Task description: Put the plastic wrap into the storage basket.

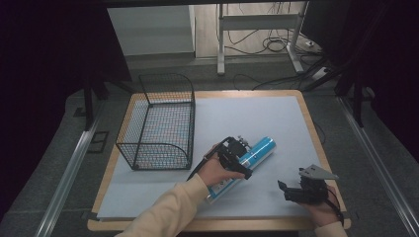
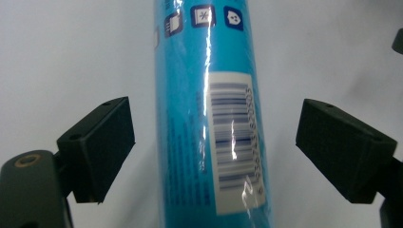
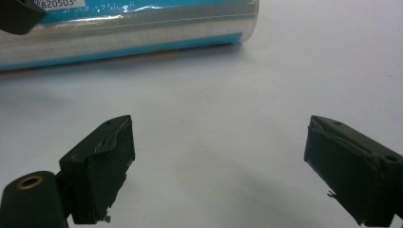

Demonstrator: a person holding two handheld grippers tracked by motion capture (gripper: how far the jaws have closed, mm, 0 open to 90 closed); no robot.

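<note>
Blue roll (image 1: 247, 163) lies flat on the table sheet (image 1: 257, 118), at 4 o'clock from the wire basket (image 1: 158, 123). Left gripper (image 2: 214, 142) straddles it, jaws spread wide, not pinching, lined up for a grab. Right gripper (image 3: 218, 166) open, empty, parked at 4 o'clock of the roll.

On the worktop (image 1: 276, 106) a wire basket (image 1: 159, 123) stands at the left; a wrapped roll (image 1: 247, 160) lies slantwise to its right, between the left hand-held gripper's (image 1: 236, 157) spread jaws, untouched; the right hand-held gripper (image 1: 302, 190) hovers near the front right corner
</note>
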